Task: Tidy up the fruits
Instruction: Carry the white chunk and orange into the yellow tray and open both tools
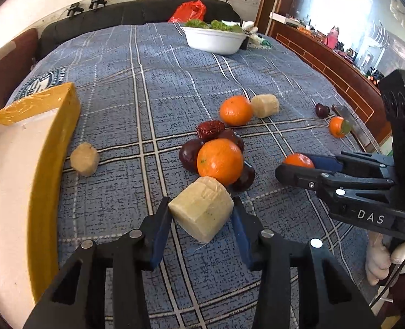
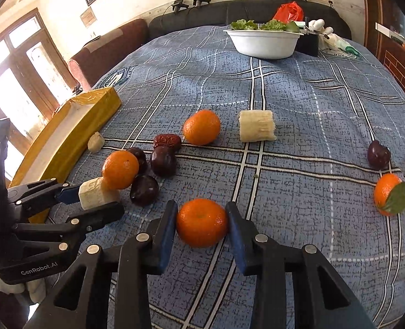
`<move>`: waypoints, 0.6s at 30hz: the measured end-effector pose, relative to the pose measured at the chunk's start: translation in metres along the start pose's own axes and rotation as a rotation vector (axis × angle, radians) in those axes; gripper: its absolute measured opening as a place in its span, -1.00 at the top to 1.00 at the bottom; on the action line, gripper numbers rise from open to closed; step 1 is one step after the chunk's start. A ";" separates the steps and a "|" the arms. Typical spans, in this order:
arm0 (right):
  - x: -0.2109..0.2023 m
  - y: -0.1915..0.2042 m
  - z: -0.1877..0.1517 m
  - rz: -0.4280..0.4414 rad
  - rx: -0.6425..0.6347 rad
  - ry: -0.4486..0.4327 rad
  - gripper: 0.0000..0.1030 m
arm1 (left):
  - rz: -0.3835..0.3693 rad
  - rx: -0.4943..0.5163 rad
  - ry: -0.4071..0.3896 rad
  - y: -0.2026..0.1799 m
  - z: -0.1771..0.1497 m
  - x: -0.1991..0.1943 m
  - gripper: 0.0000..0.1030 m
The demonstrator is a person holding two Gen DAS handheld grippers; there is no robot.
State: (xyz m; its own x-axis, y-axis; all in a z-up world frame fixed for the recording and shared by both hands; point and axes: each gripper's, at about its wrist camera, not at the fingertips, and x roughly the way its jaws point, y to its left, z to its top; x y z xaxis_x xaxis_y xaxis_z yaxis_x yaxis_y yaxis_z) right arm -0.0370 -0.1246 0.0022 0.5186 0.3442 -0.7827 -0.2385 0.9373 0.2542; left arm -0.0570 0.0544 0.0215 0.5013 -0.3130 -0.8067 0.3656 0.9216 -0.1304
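Tangerine sits pinched (tablecloth below) inside right tool.

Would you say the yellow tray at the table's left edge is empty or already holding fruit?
Empty as far as shown: the yellow tray shows only a bare white floor, though its near end is cut off.

Two matte black plastic tools: left hand-held gripper and right hand-held gripper. Blue pads lining the inner faces of angular black fingers. Round silver screw heads at the linkage pivots. White "DAS" lettering along one side, "GenRobot.AI" on the other. White glove around the handle below, thin dark cable beside it.
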 end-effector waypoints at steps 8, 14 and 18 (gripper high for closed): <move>-0.030 0.036 0.006 0.034 -0.044 -0.051 0.23 | 0.000 -0.207 -0.187 0.047 -0.011 -0.084 0.18; -0.040 0.112 0.016 0.146 -0.163 -0.071 0.23 | 0.164 -0.346 -0.249 0.102 -0.035 -0.134 0.18; -0.027 0.173 0.019 0.236 -0.243 -0.039 0.22 | 0.295 -0.456 -0.240 0.144 -0.056 -0.151 0.18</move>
State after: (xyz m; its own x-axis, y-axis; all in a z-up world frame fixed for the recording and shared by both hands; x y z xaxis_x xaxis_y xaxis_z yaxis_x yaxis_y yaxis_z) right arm -0.0768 0.0291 0.0781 0.4557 0.5564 -0.6948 -0.5421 0.7926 0.2792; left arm -0.1245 0.2479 0.0923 0.7134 -0.0229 -0.7004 -0.1632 0.9665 -0.1979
